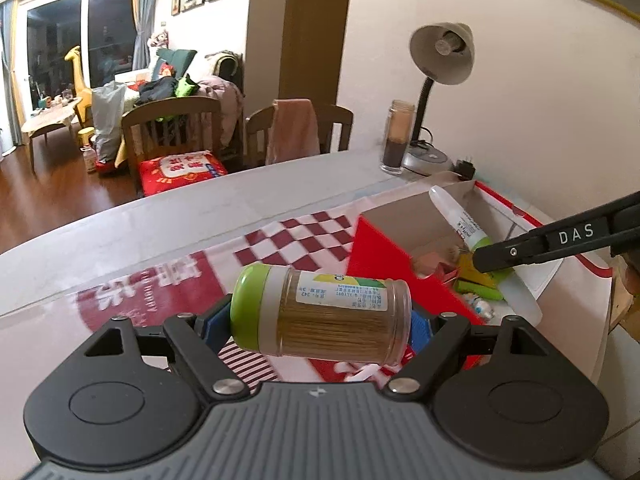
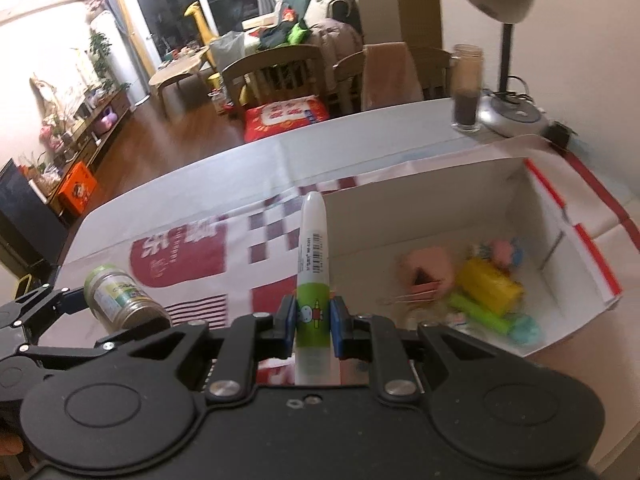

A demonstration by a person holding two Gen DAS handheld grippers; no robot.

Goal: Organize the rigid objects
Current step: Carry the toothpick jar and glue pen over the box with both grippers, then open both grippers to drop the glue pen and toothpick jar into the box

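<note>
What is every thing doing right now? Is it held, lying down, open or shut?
Left claw: shut on the toothpick jar.
Toothpick jar: held sideways above the cloth, green lid on.
Right claw: shut on the glue tube.
Glue tube: held, tip pointing away, cap on.
Box: open, small things inside.
Lamp: looks off.
Tall glass jar: upright, by the lamp.
</note>
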